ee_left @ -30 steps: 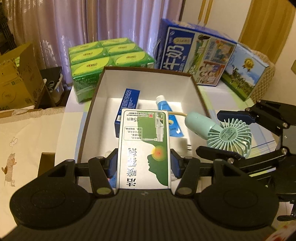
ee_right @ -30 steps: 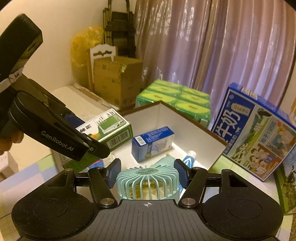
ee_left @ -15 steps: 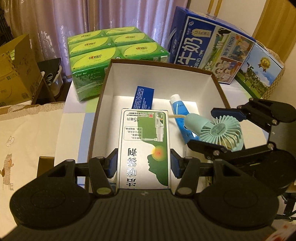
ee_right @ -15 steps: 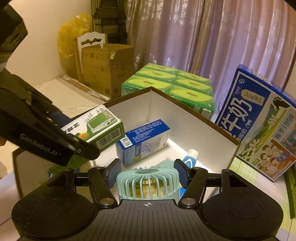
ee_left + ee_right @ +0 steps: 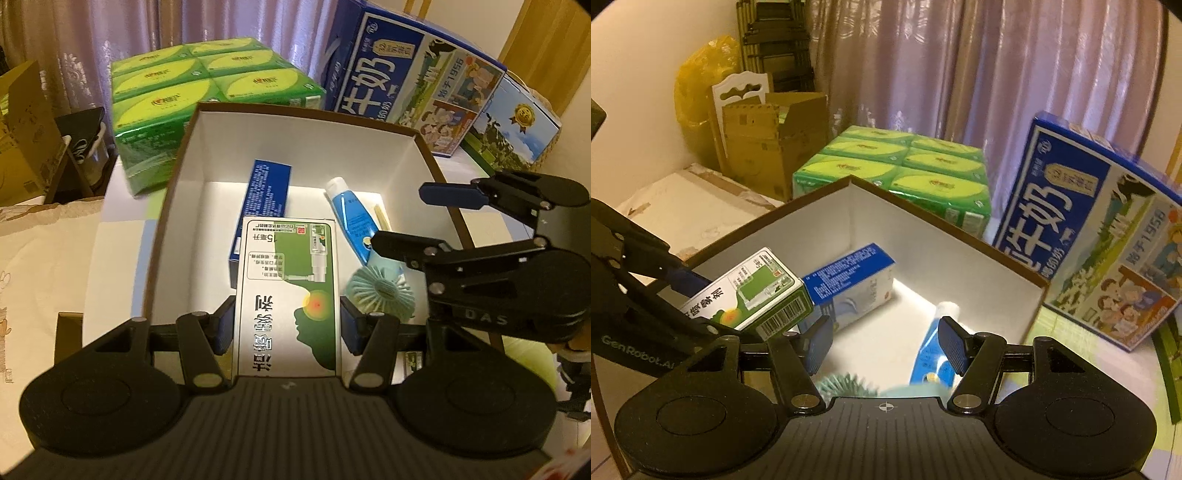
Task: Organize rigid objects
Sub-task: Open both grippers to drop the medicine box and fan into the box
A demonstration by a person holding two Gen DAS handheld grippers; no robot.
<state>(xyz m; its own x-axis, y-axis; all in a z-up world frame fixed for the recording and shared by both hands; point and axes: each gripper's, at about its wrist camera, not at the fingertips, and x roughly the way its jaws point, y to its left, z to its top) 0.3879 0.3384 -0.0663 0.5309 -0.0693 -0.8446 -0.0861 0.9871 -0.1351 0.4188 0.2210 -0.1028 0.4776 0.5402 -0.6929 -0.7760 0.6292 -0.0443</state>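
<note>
over box (image 5: 424,147): left hand-held gripper (image 5: 287,325) clamps green carton (image 5: 288,295); right hand-held gripper (image 5: 885,343) parted.

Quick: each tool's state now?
Left tool: shut on the green medicine box.
Right tool: open; teal fan sits below its pads, ungripped.

I'm in a home, looks like a lived-in spare room. Pinkish curtains (image 5: 960,74) across the back, an open cardboard box (image 5: 775,136) and a yellow bag (image 5: 692,85) against the wall, bulk green tissue packs (image 5: 207,92) and blue milk cartons (image 5: 410,74) crowding the desk's far edge.
</note>
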